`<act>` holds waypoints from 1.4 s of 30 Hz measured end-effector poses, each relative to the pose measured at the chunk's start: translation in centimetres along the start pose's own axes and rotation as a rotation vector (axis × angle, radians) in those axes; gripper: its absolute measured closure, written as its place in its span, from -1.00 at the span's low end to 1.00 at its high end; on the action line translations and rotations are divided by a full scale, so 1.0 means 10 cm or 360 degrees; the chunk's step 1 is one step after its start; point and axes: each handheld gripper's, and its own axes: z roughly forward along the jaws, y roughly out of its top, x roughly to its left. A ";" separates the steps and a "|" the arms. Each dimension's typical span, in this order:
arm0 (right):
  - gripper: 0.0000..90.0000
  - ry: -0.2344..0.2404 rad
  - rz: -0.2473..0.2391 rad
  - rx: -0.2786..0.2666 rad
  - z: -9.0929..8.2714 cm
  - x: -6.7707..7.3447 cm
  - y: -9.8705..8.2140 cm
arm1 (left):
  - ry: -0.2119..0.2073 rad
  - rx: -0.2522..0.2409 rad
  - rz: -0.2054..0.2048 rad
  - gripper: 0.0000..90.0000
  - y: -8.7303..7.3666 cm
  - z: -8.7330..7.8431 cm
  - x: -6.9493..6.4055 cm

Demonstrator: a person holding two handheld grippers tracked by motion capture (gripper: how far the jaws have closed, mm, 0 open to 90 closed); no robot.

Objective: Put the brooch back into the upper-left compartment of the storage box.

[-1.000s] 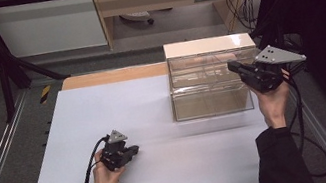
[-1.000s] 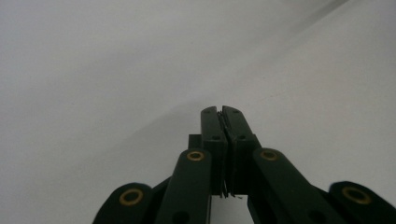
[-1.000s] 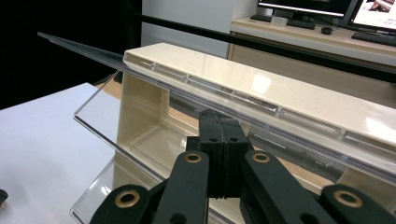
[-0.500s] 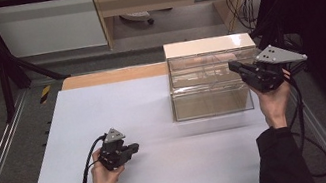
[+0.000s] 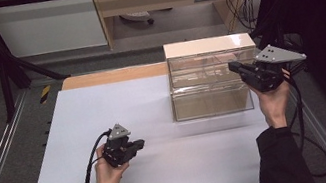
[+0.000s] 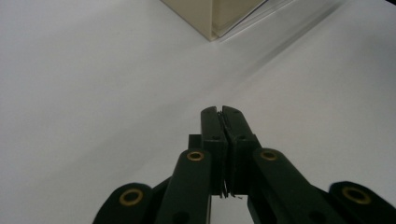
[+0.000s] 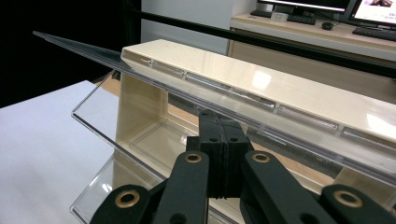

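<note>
On the white table (image 5: pixel 152 98) stands a clear-fronted case (image 5: pixel 208 83) with a cream top, at about two o'clock from the table's middle in the high view, its back edge near the strip of bare wood at twelve. The right gripper (image 5: pixel 238 67) is held up at the case's right end, at three o'clock, pointing left toward its upper front edge. In the right gripper view (image 7: pixel 219 122) its jaws are clenched together with nothing between them, their tips just under the edge of the raised clear lid (image 7: pixel 196 88), which slants out over the front; whether they touch it I cannot tell. Behind the lid the cream top (image 7: pixel 261 79) runs from nine toward three, and the cream inner wall and floor of the case show through the plastic.

The left gripper (image 5: pixel 136 146) sits at about seven o'clock on the table, well apart from the case, aimed toward three. In the left gripper view (image 6: pixel 222 112) its jaws are pressed flat together, empty, above the bare white surface, with a corner of the case (image 6: pixel 219 18) at twelve o'clock.
</note>
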 end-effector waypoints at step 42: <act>1.00 0.0000 0.0006 0.0014 -0.03 -0.02 0.01 | -0.0065 -0.0196 0.0169 0.95 1.01 -0.05 -0.39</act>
